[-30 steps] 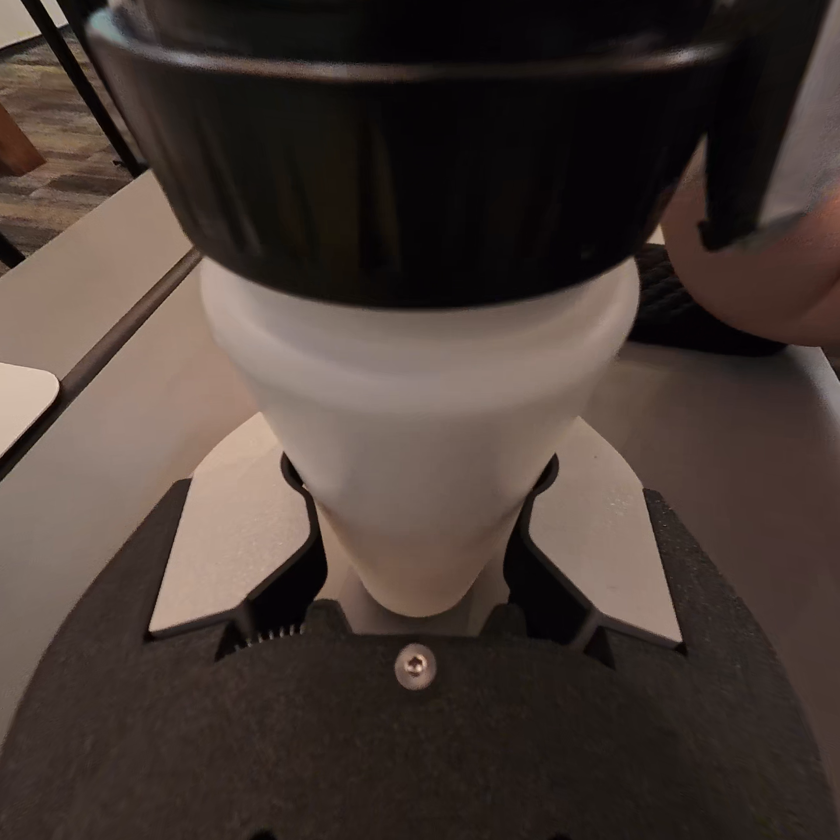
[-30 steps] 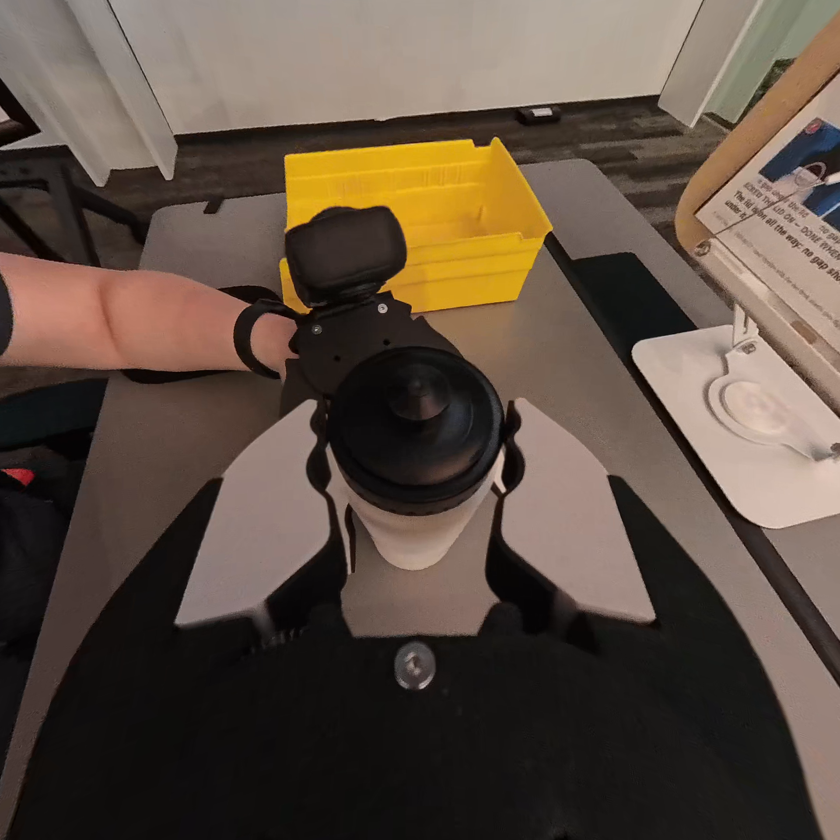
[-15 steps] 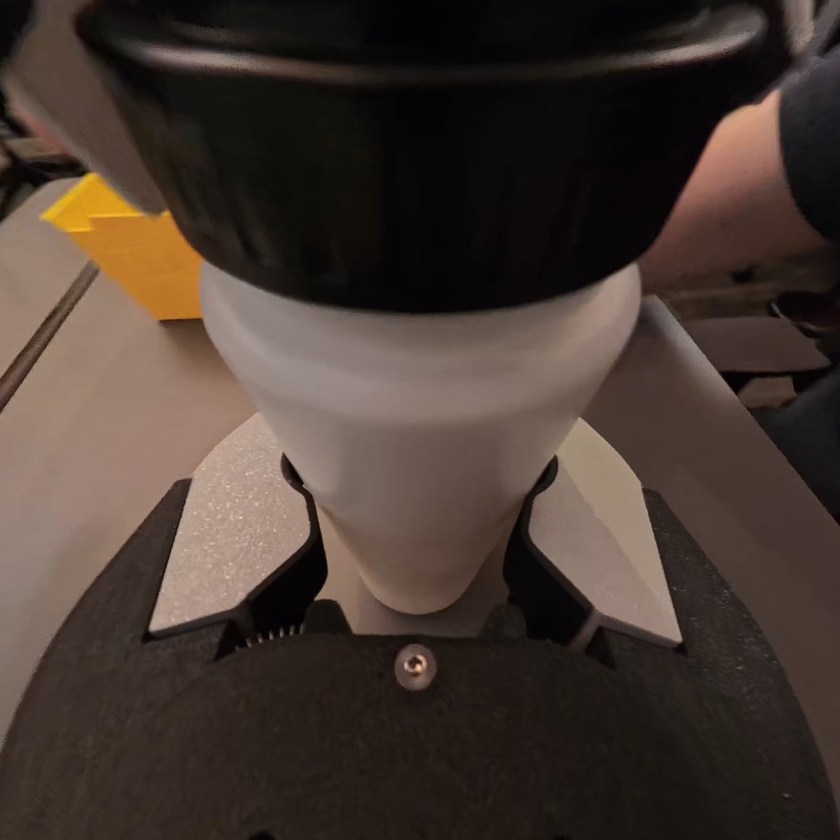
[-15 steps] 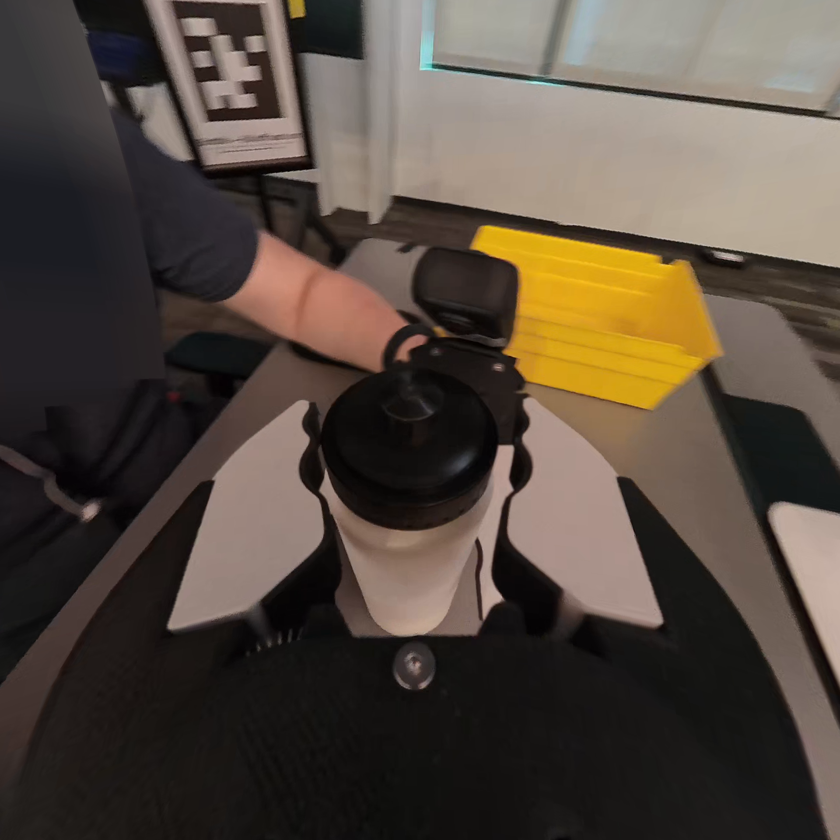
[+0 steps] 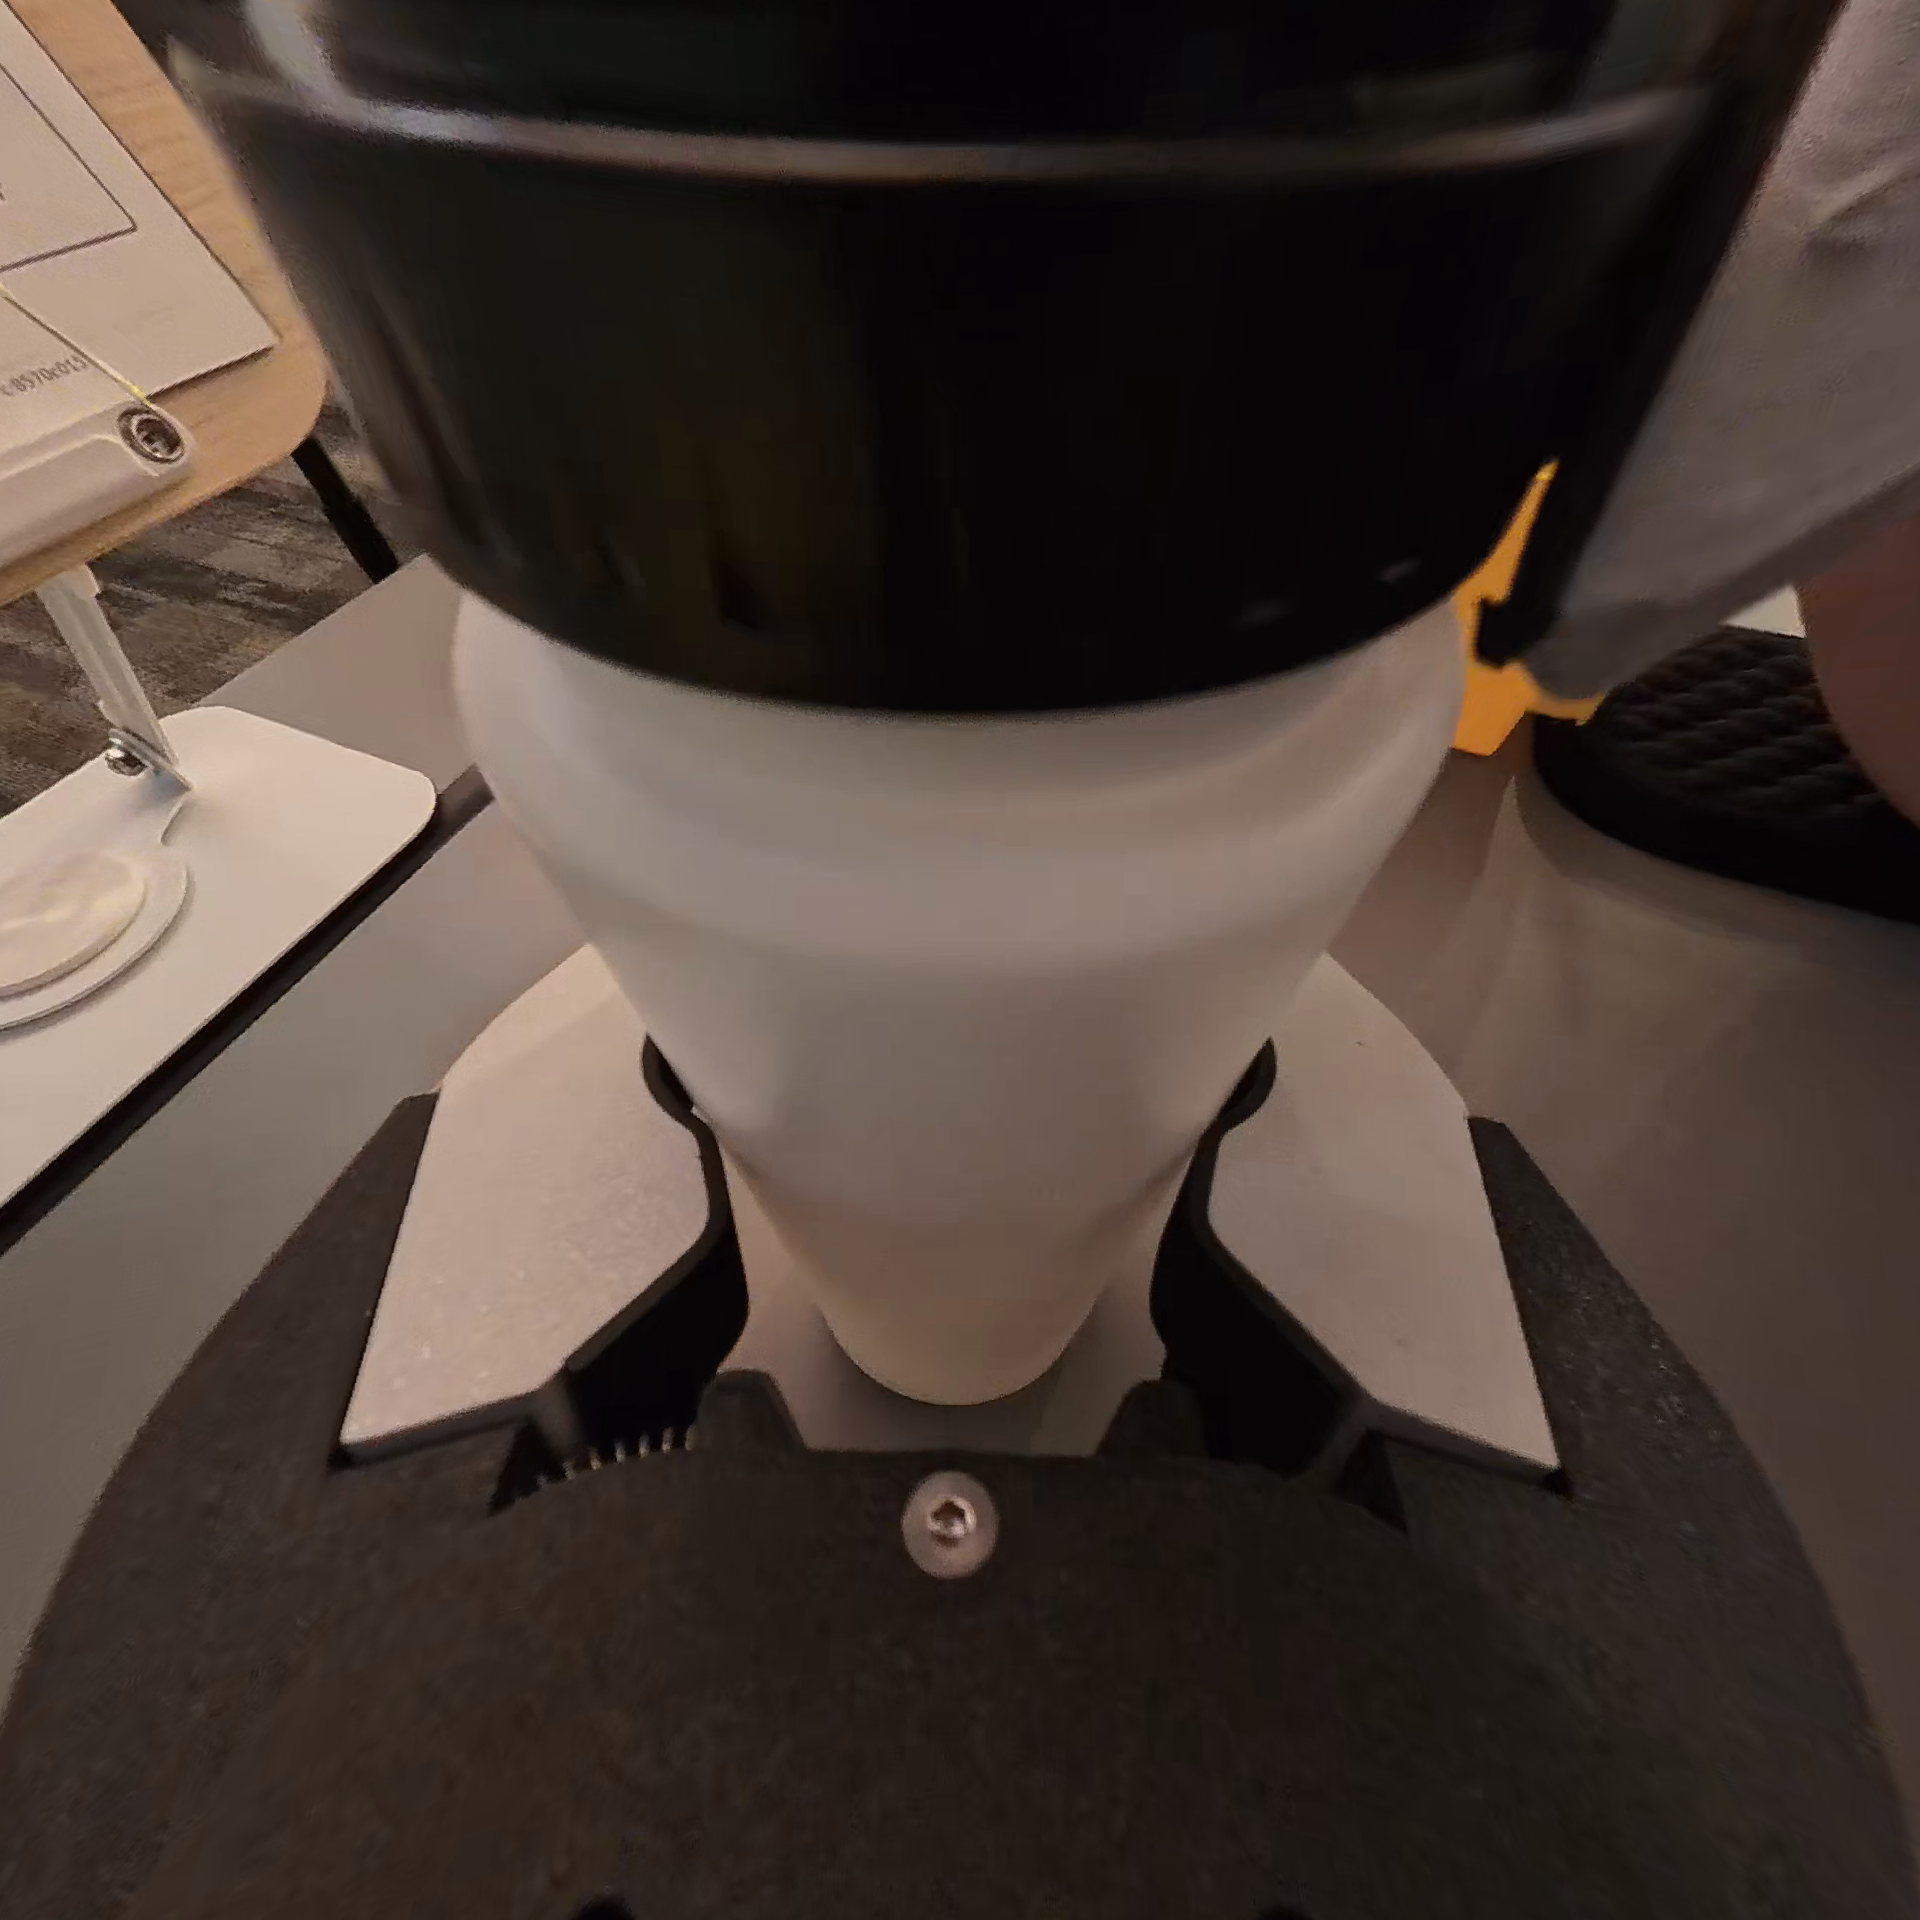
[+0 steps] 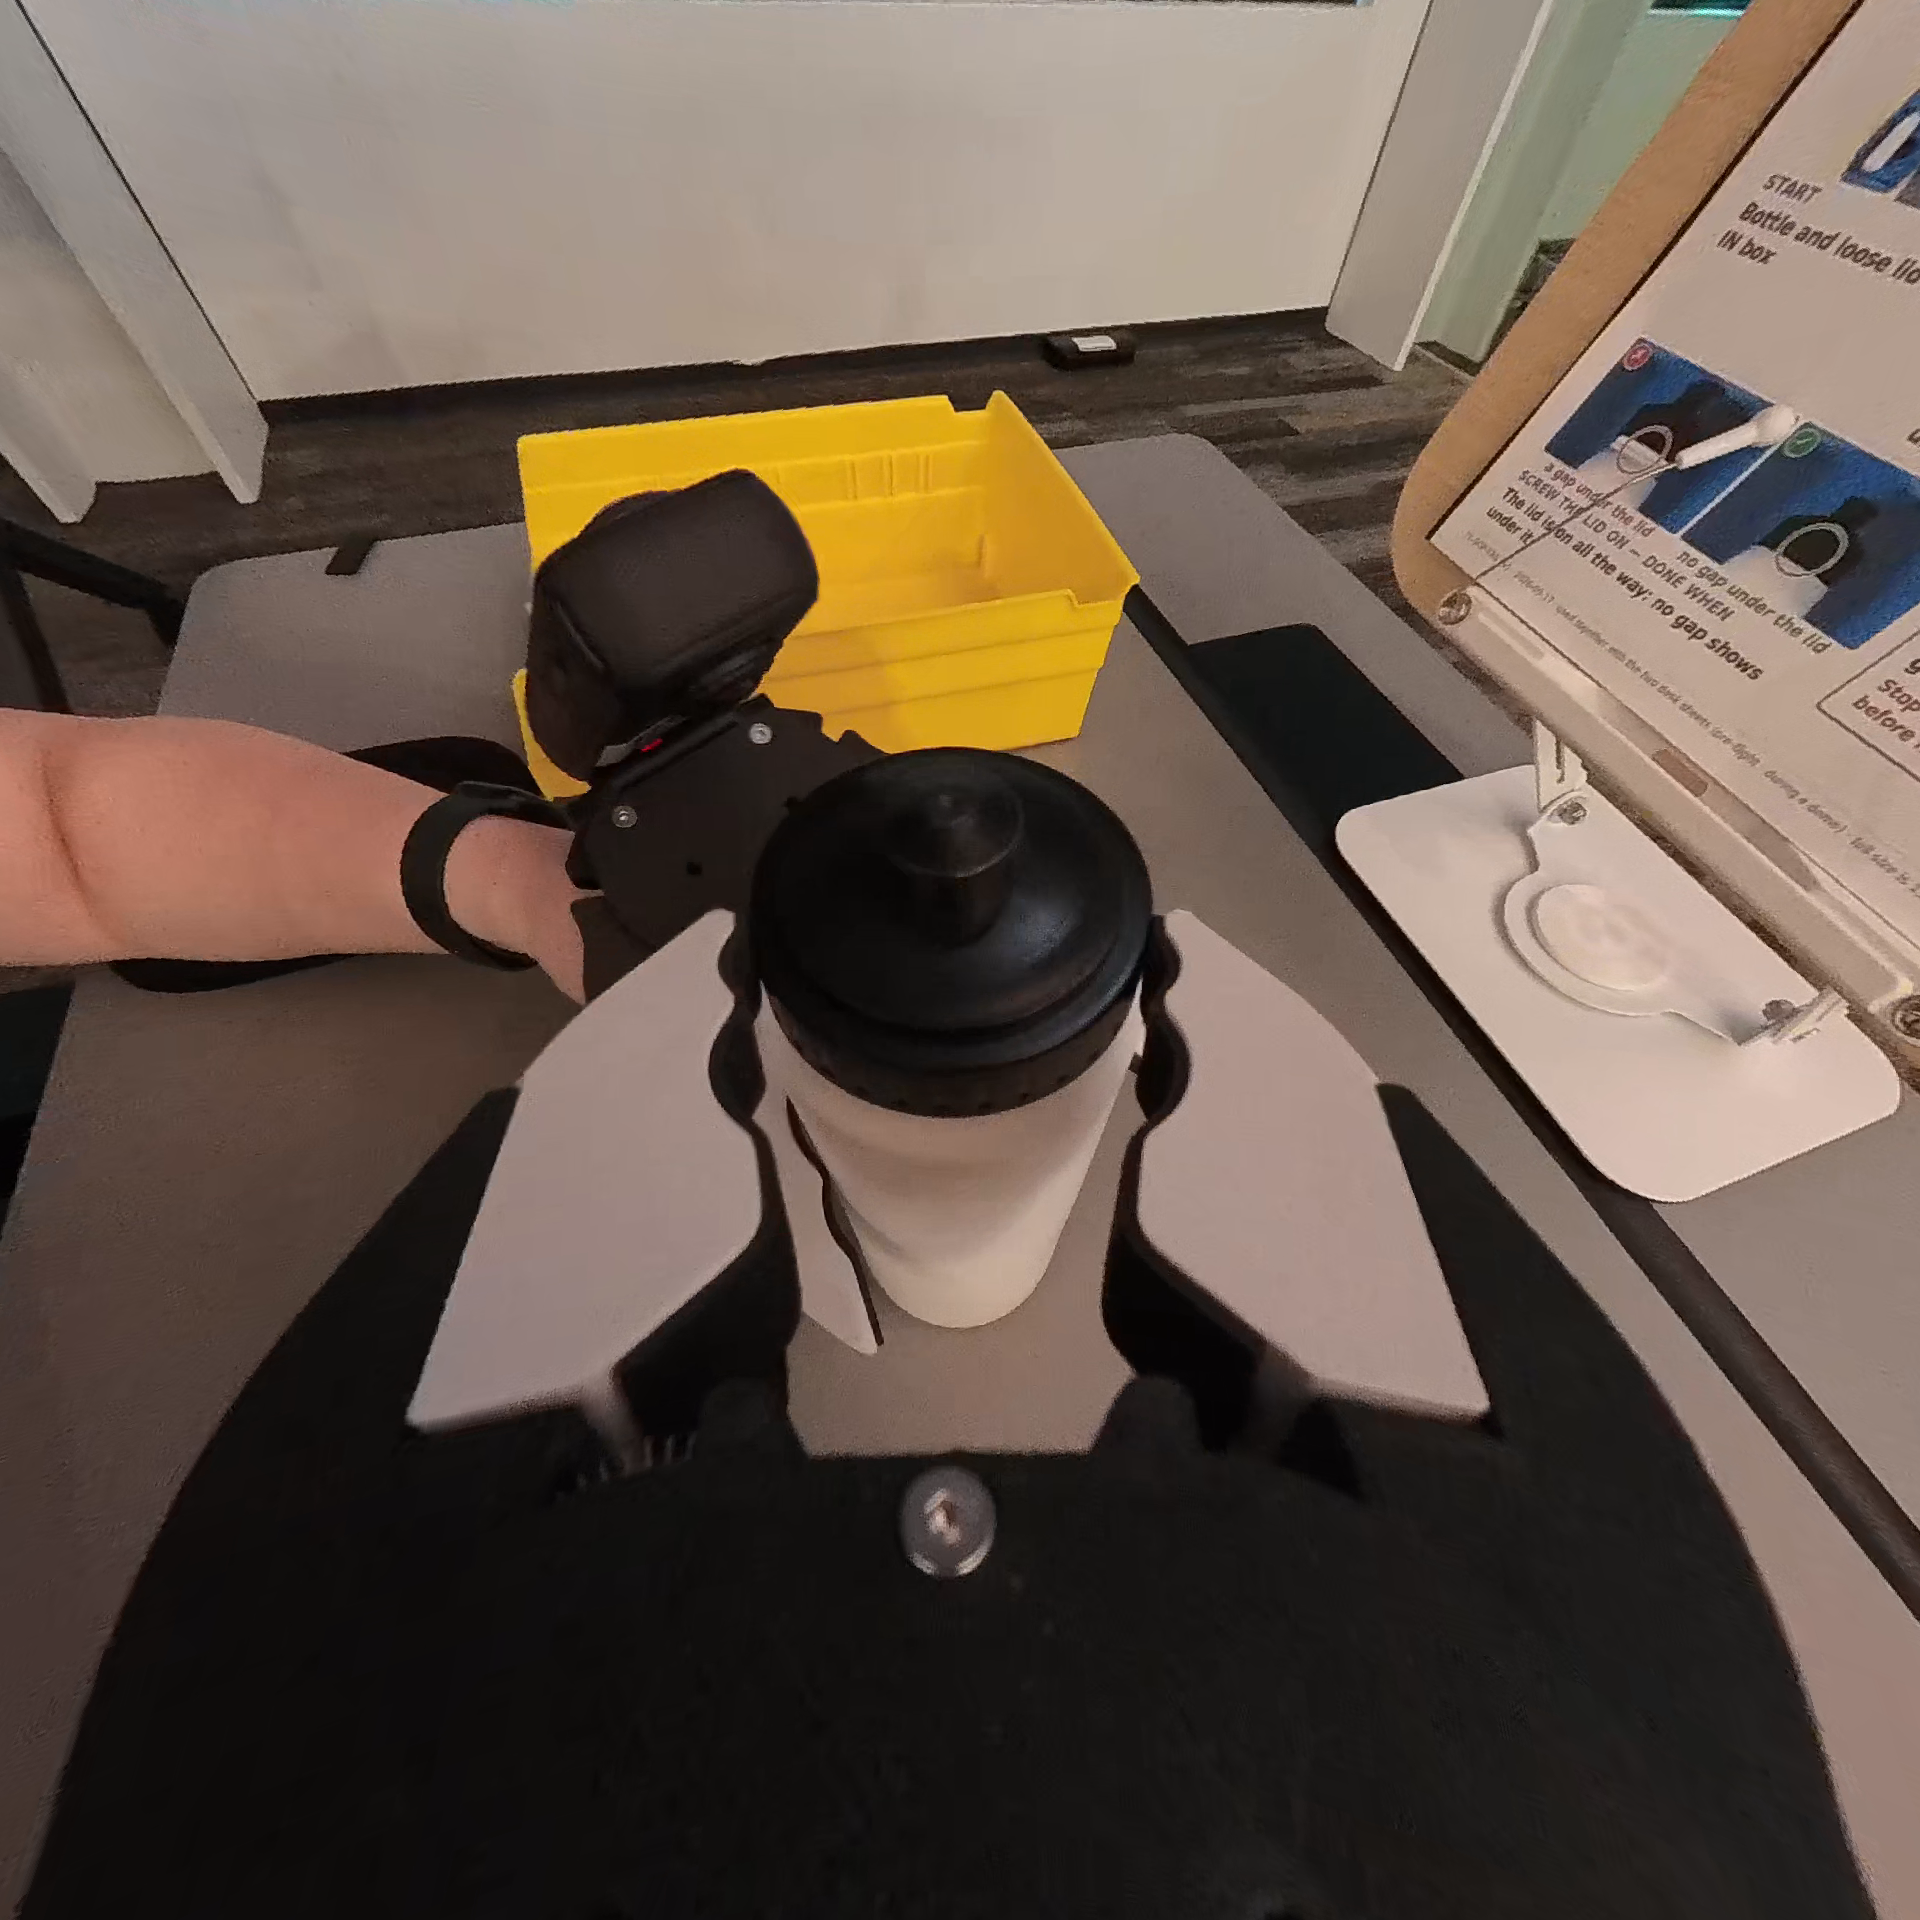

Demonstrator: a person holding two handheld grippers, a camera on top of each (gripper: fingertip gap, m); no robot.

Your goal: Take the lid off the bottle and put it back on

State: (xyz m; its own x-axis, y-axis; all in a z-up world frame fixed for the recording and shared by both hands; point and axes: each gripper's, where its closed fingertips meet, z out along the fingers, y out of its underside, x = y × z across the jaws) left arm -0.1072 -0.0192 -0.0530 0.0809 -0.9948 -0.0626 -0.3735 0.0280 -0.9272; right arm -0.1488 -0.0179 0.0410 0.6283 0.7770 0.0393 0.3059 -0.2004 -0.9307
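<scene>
In my left wrist view, the left gripper (image 5: 956,1195) has its jaws clenched on the white bottle (image 5: 935,987), which stands on the counter (image 5: 1662,1091); the black lid (image 5: 935,364) sits on top.

In my right wrist view, the right gripper (image 6: 948,997) has its jaws clamped on the lid's rim. No gap shows under the lid; I judge unscrewing isn't finished, and refitting remains.

One bottle (image 6: 940,1195), one lid (image 6: 951,914), two tools (image 6: 945,1039).
</scene>
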